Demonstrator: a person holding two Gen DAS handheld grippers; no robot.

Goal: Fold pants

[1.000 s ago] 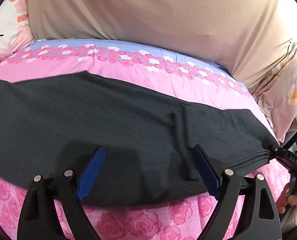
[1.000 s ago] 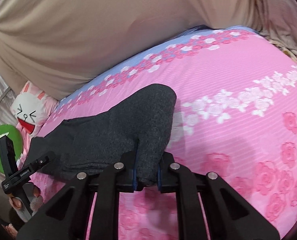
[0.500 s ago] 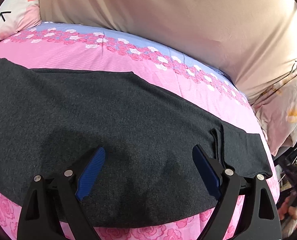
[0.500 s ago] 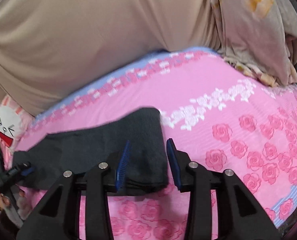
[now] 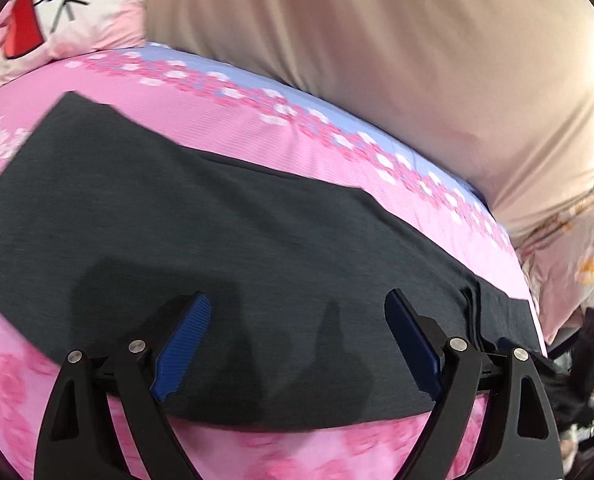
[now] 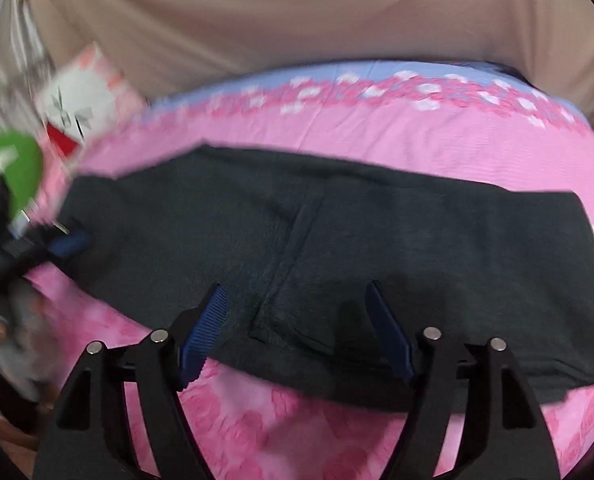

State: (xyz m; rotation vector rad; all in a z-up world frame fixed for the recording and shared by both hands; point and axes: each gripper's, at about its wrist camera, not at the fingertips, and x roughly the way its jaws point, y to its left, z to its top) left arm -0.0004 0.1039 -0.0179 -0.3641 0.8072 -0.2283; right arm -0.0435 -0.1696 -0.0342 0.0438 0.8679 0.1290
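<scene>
Lying flat across the middle of the pink bed [image 5: 257,128] are the dark pants [image 5: 237,248]. The left claw [image 5: 297,340] is held wide open over them. The right claw [image 6: 297,320] has just been opening; nothing is gripped.

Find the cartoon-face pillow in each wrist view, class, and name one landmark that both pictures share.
Left wrist view: the cartoon-face pillow sits in the top left corner, beyond the pink bedsheet.
Right wrist view: it lies at the upper left, blurred, beside a green object.
Shared landmark: the dark grey pants spread across the bed.
</scene>
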